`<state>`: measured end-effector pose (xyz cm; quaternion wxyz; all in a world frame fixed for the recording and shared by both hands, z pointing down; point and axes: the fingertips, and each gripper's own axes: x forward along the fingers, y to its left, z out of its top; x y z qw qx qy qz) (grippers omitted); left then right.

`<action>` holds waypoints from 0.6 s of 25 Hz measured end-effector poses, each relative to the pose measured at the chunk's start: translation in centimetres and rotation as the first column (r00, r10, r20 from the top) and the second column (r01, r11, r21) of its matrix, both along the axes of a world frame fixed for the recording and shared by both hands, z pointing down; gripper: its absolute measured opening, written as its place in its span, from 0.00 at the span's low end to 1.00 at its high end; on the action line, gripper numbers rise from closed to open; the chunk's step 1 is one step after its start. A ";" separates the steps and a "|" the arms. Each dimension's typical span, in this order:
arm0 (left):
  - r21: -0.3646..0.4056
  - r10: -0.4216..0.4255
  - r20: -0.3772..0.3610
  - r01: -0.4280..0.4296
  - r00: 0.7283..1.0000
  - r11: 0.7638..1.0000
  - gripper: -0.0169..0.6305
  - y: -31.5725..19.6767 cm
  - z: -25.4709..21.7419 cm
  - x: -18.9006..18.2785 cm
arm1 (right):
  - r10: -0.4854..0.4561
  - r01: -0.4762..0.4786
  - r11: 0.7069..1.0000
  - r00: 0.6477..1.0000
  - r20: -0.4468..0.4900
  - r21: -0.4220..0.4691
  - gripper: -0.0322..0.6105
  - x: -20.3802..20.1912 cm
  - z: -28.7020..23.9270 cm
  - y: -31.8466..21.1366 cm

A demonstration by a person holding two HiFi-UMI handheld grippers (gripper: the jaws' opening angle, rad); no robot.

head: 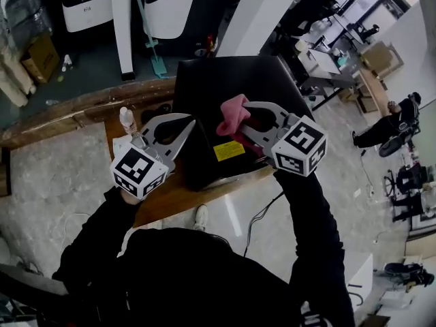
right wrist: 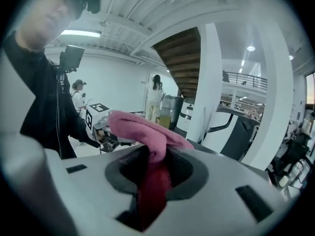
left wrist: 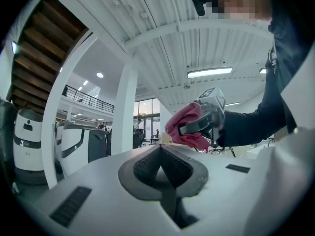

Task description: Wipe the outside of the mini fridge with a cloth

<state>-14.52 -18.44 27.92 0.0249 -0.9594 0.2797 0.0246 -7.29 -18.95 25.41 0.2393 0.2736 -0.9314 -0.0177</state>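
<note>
Right gripper (right wrist: pixel 156 156): my jaws are pressed together on the soft pink cloth (right wrist: pixel 142 124), with a bunch free in front as the wiping face.
Cloth place: over the black box-shaped mini fridge (head: pixel 231 80); whether they touch, I cannot tell.
Left gripper (left wrist: pixel 160 149): jaws together, nothing between them; it is beside the fridge, I think to leave room.

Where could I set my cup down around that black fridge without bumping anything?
The fridge top is bare behind the pink cloth. The wooden ledge left of the fridge looks bare too, up to the bottle. It is crowded at the fridge's near side, where the left gripper and right gripper hover, and beside the bottle.
</note>
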 end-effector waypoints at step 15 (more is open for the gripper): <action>0.043 -0.408 0.047 0.406 0.912 0.913 0.03 -4.1 -3.1 6.1 | -0.377 0.384 0.923 0.900 -0.219 -0.010 0.20 -1.8 2.5 -16.6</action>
